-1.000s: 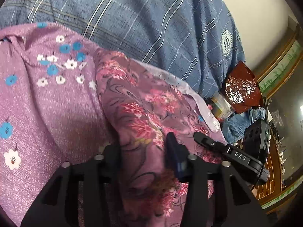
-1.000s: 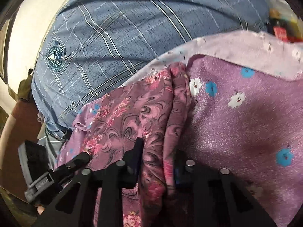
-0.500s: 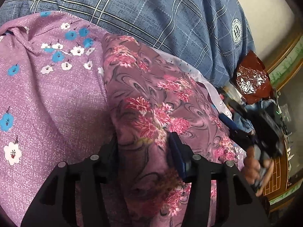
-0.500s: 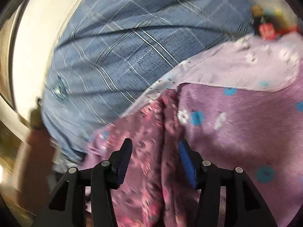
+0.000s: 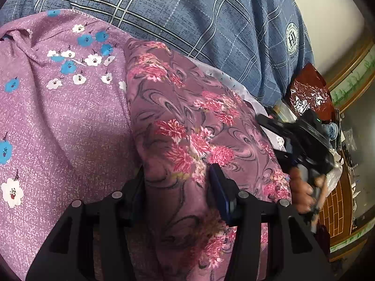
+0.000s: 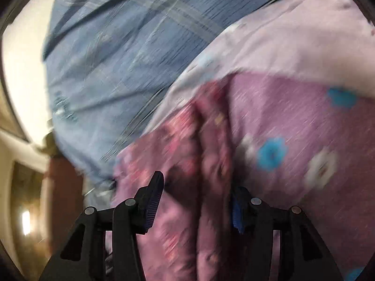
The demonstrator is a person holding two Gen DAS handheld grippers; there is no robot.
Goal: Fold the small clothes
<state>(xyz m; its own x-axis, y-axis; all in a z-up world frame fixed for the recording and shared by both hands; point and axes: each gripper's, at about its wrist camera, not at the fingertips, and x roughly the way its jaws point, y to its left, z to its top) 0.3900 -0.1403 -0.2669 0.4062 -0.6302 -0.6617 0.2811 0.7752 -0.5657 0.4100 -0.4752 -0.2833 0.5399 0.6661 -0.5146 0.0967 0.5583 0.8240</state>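
Covering most of both views, a purple cloth with blue and white flowers lay spread below a blue plaid shirt. On it sat the mauve garment with pink blooms, bunched into a ridge. The left gripper was clamped on that ridge. The right gripper straddled the blurred garment, fingers apart.

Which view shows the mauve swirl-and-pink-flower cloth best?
The left wrist view: the mauve swirl-and-pink-flower cloth is sharp, with the left claw clamped on a fold. The right wrist view shows it motion-blurred, between the open right claw's fingers.
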